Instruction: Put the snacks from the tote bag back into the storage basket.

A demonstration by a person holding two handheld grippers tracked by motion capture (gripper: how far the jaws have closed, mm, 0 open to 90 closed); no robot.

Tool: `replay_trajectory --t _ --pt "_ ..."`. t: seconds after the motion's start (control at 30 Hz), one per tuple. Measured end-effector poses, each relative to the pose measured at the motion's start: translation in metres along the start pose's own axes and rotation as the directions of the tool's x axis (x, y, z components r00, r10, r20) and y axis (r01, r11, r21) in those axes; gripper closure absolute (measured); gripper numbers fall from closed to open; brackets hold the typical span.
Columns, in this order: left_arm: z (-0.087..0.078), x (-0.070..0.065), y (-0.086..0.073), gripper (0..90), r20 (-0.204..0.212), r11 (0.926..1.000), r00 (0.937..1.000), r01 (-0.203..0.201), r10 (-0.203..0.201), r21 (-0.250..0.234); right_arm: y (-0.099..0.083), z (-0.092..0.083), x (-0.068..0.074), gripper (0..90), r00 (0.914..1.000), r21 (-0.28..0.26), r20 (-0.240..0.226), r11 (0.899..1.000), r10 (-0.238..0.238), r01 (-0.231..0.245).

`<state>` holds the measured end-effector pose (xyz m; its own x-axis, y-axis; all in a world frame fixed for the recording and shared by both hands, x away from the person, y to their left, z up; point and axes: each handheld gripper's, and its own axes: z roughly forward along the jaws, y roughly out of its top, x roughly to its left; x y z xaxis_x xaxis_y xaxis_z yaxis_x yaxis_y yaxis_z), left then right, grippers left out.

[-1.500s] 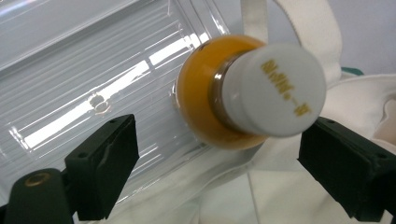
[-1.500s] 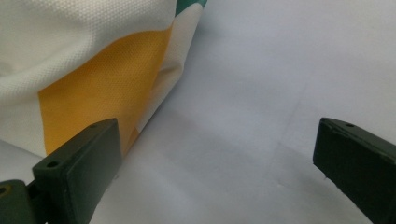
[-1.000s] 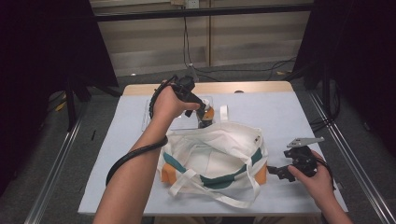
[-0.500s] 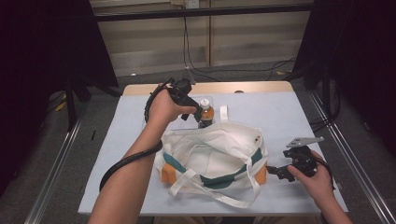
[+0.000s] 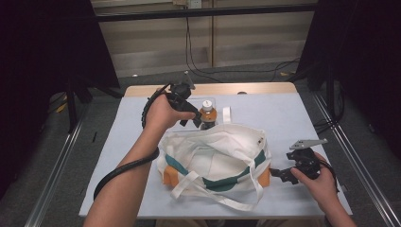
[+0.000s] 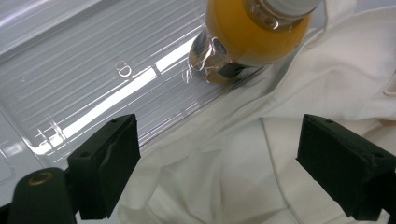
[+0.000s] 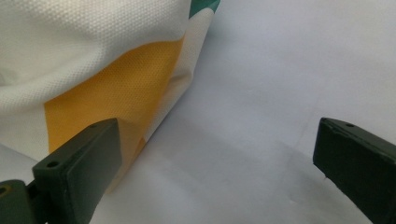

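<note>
Bottle just beyond my left tool, behind the bag

On the surface (image 5: 293, 113) the white tote bag (image 5: 215, 158) lies between my hands; behind its far edge the orange drink bottle (image 5: 207, 113) stands upright on a clear plastic tray (image 6: 93, 79), long axis vertical; my left tool (image 5: 191, 120) hangs just beside it, jaws apart and empty, the bottle ahead of them; my right tool (image 5: 279, 175), also open and empty, sits well apart at the bag's near right corner.

Orange bottle (image 6: 254, 39) beyond parted tongs (image 6: 236, 172)
</note>
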<state>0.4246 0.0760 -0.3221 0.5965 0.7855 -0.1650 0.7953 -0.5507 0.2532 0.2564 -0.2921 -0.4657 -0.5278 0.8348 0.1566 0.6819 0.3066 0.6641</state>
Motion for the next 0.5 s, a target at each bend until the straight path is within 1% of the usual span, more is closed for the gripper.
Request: replay_trajectory --t 0.13,0.23,0.5 --pt "-0.001 0.001 -0.003 12.8 0.003 1.0000 1.0000 -0.005 0.005 -0.006 0.000 0.000 0.000 0.8 1.0000 0.002 -0.002 1.000 -0.003 0.003" --pt "-0.002 0.001 -0.006 12.8 0.007 0.9999 1.0000 -0.001 0.001 -0.013 0.000 0.000 0.000 0.8 1.0000 0.002 -0.002 1.000 -0.002 0.002" --pt "-0.002 0.003 -0.013 12.8 0.008 0.9999 0.9999 -0.009 0.010 -0.013 0.000 0.001 0.001 0.8 0.9999 0.004 -0.006 1.000 -0.011 0.011"
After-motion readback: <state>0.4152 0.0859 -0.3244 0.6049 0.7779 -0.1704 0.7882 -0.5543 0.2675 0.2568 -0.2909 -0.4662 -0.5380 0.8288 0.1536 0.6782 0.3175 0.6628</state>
